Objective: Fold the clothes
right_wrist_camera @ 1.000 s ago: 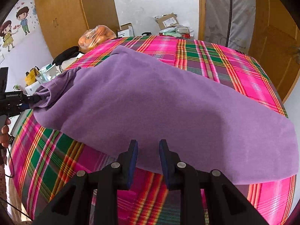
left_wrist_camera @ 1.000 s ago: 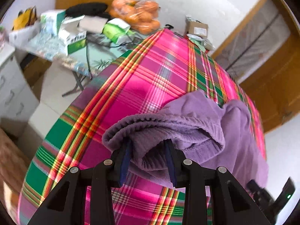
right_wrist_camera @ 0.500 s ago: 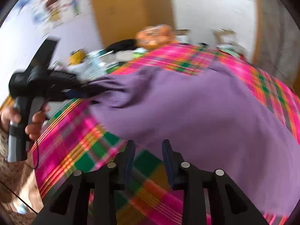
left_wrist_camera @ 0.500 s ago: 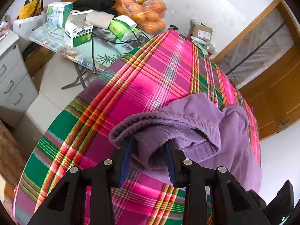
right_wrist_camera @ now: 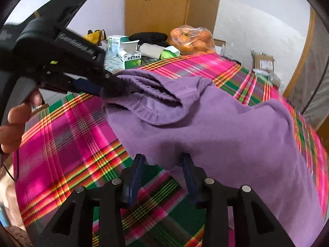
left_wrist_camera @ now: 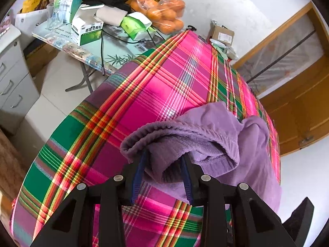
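Note:
A purple fleece garment (left_wrist_camera: 205, 131) lies on the table under a pink and green plaid cloth (left_wrist_camera: 154, 86). My left gripper (left_wrist_camera: 164, 156) is shut on a bunched ribbed edge of it and lifts that edge off the cloth. In the right wrist view the garment (right_wrist_camera: 226, 127) spreads to the right, and the left gripper (right_wrist_camera: 111, 83) pinches its raised corner at upper left, held by a hand (right_wrist_camera: 14, 127). My right gripper (right_wrist_camera: 162, 158) stands open at the garment's near edge, and the hem sits between its fingertips.
A side table (left_wrist_camera: 115, 51) beyond the plaid cloth carries boxes, cables and a bag of oranges (left_wrist_camera: 162, 10). A cardboard box (left_wrist_camera: 222, 35) sits at the far end. Grey drawers (left_wrist_camera: 10, 82) stand at left and wooden cupboards (right_wrist_camera: 164, 6) behind.
The right gripper swung left along the garment's near edge toward the left gripper, and its fingers widened. The left gripper kept its hold on the ribbed edge and drew back slightly.

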Demonstrator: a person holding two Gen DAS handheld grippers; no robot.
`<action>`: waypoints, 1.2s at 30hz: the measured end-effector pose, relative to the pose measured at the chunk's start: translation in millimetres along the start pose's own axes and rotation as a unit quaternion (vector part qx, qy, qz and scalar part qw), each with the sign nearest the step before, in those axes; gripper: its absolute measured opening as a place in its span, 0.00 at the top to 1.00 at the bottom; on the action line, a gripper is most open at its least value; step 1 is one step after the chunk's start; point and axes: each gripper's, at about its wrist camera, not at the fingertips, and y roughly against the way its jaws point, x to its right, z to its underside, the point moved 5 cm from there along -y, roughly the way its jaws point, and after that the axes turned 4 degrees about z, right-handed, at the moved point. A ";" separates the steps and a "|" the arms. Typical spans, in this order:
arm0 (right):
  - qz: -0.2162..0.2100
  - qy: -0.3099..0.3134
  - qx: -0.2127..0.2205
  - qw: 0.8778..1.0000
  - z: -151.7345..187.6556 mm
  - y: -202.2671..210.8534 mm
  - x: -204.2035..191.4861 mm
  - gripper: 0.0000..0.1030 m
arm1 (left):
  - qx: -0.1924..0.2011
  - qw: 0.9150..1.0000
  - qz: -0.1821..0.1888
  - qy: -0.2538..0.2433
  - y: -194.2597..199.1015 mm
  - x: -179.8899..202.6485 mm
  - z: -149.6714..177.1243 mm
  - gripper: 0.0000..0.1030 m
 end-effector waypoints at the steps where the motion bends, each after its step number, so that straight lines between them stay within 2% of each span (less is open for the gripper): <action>1: 0.002 -0.001 -0.001 1.000 -0.8 -0.5 0.3 0.62 | 0.000 1.000 0.001 0.001 0.0 -0.4 -0.1 0.65; 9: 0.014 -0.007 -0.008 1.000 -7.3 -4.6 2.8 0.62 | -0.008 1.000 0.009 0.007 -0.6 -1.0 3.3 0.65; 10: 0.015 -0.007 -0.009 1.000 -8.1 -5.1 3.1 0.64 | -0.012 1.000 0.012 0.009 -0.4 -1.1 4.6 0.65; 11: 0.012 -0.010 -0.008 1.000 -8.7 -4.6 3.7 0.73 | -0.016 1.000 0.014 0.011 0.1 -1.3 5.9 0.65; 13: -0.003 -0.018 -0.003 1.000 -9.7 -1.5 5.4 0.82 | -0.022 0.999 0.020 0.015 1.6 -0.3 8.8 0.65; 17: -0.020 -0.032 0.009 0.999 -13.3 9.2 10.2 0.91 | -0.033 0.999 0.035 0.023 5.2 2.6 14.8 0.65; 21: -0.046 -0.064 0.009 0.997 -14.7 17.3 18.9 0.92 | -0.047 0.997 0.055 0.020 10.5 13.6 26.2 0.65; 27: -0.073 -0.102 0.014 0.992 -15.2 26.9 30.4 0.92 | -0.071 0.990 0.116 0.033 15.7 36.3 39.9 0.63; 34: -0.062 -0.112 0.005 0.992 -6.9 23.9 29.3 0.91 | -0.086 0.987 0.127 0.054 0.3 46.8 45.8 0.63; 36: -0.055 -0.113 -0.001 0.992 -2.0 24.7 30.9 0.84 | -0.089 0.986 0.125 0.065 -5.4 44.9 45.5 0.63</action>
